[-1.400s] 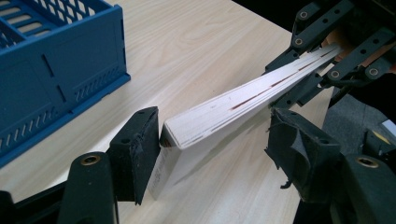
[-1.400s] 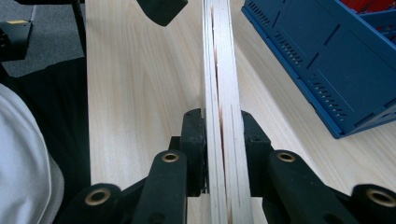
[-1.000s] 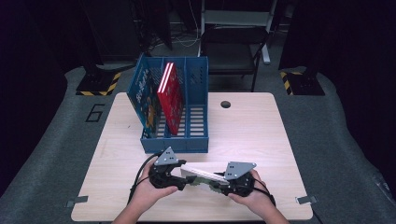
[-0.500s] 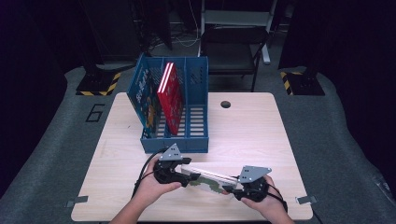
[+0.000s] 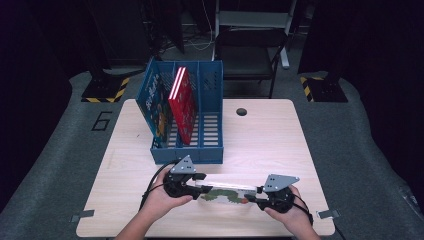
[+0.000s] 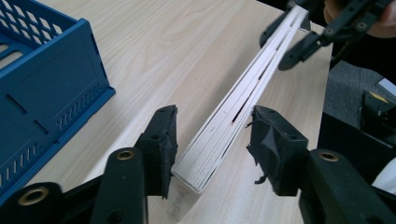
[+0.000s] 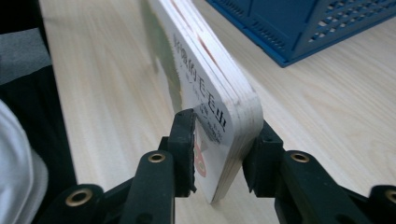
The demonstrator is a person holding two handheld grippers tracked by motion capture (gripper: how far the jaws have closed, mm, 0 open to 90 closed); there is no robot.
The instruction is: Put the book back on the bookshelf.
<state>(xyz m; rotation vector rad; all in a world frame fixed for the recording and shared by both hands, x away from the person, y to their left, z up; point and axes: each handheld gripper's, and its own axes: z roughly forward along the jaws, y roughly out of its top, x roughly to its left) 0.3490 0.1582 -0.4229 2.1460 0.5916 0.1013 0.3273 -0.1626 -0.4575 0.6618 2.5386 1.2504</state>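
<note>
A thick board book (image 5: 225, 191) is lying along the near edge of the table (image 5: 270, 135), stretched between the two grippers, its cover showing a green and red picture in the high view. In the left gripper view its page edges (image 6: 233, 112) are showing as stacked white card leaves with small gaps between them; in the right gripper view its rounded corner (image 7: 219, 116) is showing black printed characters and a red dot on the spine side.

The table is pale wood with a dark round hole near its far edge. Toward the far left part of it a blue file rack (image 5: 192, 120) is standing, with a blue picture book (image 5: 156, 105) leaning in its left compartment and a red book (image 5: 182, 105) in the middle one. Grey floor with yellow-black striped marks is surrounding the table, and a dark chair (image 5: 250, 50) is standing beyond the far edge.

The left gripper (image 5: 197, 184) is straddling the left end of the board book; its jaws have just been closing, and a sliver of gap is showing between the right pad and the pages, so it is not yet clamping. The right gripper (image 5: 256, 195) is clamping the book's right end, both pads pressing its faces.
</note>
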